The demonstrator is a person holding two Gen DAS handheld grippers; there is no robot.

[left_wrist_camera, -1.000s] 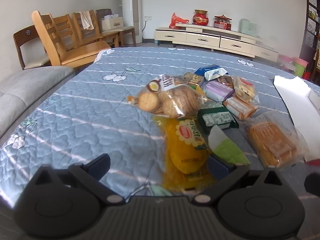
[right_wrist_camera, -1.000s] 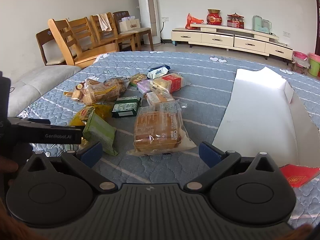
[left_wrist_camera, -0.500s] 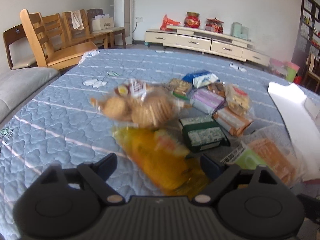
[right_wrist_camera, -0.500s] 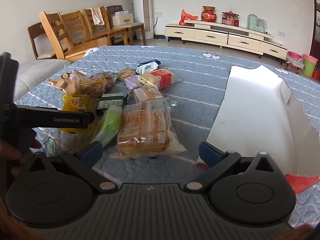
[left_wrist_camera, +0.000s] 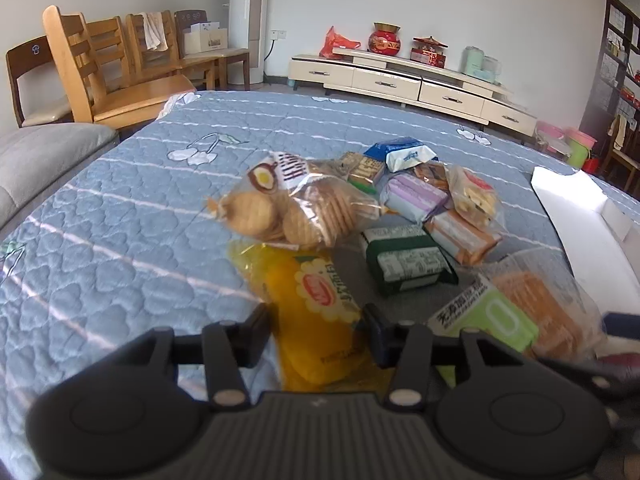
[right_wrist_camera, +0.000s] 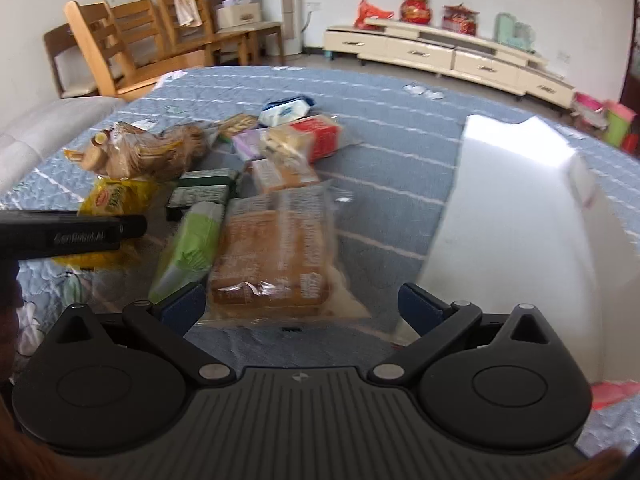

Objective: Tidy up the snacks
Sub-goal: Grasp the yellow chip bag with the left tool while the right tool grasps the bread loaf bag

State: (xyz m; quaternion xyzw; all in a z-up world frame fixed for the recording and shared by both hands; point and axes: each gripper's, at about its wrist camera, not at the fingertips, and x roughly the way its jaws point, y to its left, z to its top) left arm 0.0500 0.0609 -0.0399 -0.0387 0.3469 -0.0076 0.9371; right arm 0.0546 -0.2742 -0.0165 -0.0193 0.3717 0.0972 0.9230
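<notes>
1. The table [left_wrist_camera: 120,240], under its blue quilted cover, carries everything, and by my reading almost nothing is sorted yet: the snacks lie in one loose heap near its middle.
2. The flat white box [right_wrist_camera: 520,200] lies open on the right side of the table, apart from the heap. I see no snack in it. I take it for the place the snacks should go, though that is only my guess.
3. The clear bag of brown bread [right_wrist_camera: 272,256] lies straight ahead of my right tongs [right_wrist_camera: 302,306]. They are spread wide with the near end of the bag between them, and the pads are not pressing it.
4. The bag of round biscuits [left_wrist_camera: 296,208] sits at the left of the heap, untouched.
5. The yellow snack bag [left_wrist_camera: 320,320] lies just below the biscuits, and my left tongs [left_wrist_camera: 316,330] are closing on it, with both pads right against its sides.
6. The green packet [left_wrist_camera: 492,316] leans on the bread bag between my two tools.
7. The dark green box [left_wrist_camera: 404,260], the purple packet [left_wrist_camera: 416,196], the orange-wrapped pack [left_wrist_camera: 460,232] and the blue-and-white packet [left_wrist_camera: 404,152] all wait in the heap.
8. So the first pick is only starting, and every item remains to be moved.
</notes>
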